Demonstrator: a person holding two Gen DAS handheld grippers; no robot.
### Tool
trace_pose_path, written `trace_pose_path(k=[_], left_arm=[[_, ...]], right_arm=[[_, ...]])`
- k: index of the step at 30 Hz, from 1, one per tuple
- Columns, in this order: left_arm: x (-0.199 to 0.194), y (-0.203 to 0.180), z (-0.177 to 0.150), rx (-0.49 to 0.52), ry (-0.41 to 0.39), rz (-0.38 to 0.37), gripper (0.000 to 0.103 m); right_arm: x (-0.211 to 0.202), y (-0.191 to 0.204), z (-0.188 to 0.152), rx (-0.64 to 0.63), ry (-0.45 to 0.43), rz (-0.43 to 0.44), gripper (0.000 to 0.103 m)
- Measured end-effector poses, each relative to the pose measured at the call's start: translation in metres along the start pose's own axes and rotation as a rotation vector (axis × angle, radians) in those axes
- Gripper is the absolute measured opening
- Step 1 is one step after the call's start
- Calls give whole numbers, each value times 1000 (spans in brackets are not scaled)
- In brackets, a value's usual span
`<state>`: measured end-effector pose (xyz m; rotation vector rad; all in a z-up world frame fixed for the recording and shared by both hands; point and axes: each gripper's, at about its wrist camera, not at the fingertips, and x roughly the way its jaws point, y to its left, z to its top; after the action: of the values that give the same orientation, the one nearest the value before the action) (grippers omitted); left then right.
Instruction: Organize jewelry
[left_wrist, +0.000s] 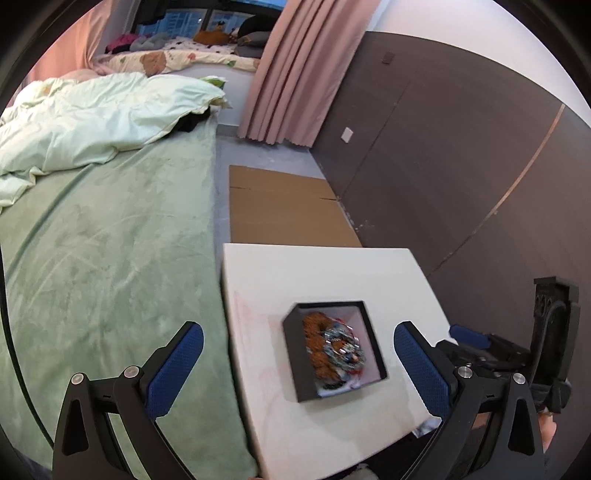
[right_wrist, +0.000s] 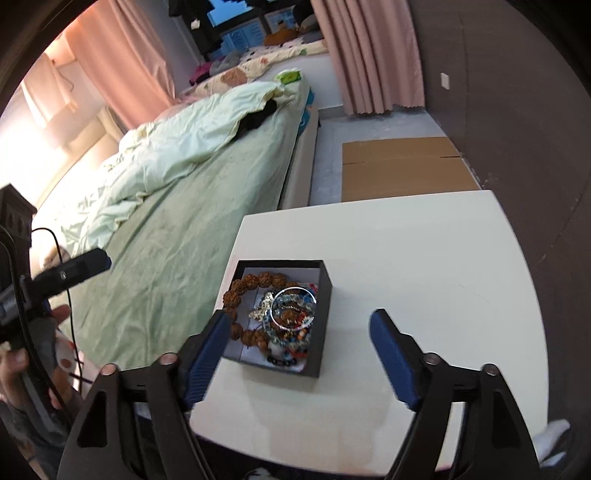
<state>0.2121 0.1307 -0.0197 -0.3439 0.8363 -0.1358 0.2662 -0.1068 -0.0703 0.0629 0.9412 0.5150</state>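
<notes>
Both grippers hang over the white table (right_wrist: 406, 251), jaws spread wide, nothing between the pads of either. The black box (right_wrist: 280, 317) sits on the table's left half, near the edge by the bed (left_wrist: 110, 240), open top up, packed with jewelry.

The right view gives the sharp look: a brown bead bracelet (right_wrist: 243, 295) curls along the box's left side and drapes over its left wall, and a clear bangle (right_wrist: 293, 308) lies flat on a heap of coloured beads. In the left view all that is a blur of orange and blue inside the box (left_wrist: 332, 347).

The left view catches the right gripper (left_wrist: 476, 339) low at the table's right edge; the right view shows the left gripper (right_wrist: 88, 266) off to the left, above the bed, a hand (right_wrist: 22, 369) on its handle.

The box's long axis runs near to far, far end tipped slightly right in the right view. The right gripper (right_wrist: 299, 354) straddles its near end; the left gripper (left_wrist: 299, 354) frames it too.
</notes>
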Motion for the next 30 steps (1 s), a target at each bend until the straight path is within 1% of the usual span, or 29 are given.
trace_pose_path(k=[2, 5, 7, 8, 16, 19, 25, 30], left_arm=[[-7, -10, -7, 8, -8, 11, 103], [-17, -25, -17, 17, -30, 16, 103], [-24, -37, -23, 23, -49, 16, 103], [-28, -45, -27, 30, -59, 19, 103], [-51, -93, -62, 84, -69, 14, 103], [-61, -108, -74, 105, -80, 15, 103], [-81, -131, -93, 130, -112, 8, 103], [-101, -145, -107, 142, -149, 6, 103]], right_arm=[[-14, -3, -4, 10, -25, -5, 96], [-38, -8, -14, 25, -61, -13, 97], [-53, -13, -24, 32, -86, -25, 102], [-63, -16, -31, 42, -99, -28, 103], [-109, -45, -69, 115, -162, -15, 103], [-124, -51, -82, 117, -185, -30, 103], [-151, -51, -102, 102, -212, -50, 103], [-176, -47, -118, 83, -253, -74, 103]])
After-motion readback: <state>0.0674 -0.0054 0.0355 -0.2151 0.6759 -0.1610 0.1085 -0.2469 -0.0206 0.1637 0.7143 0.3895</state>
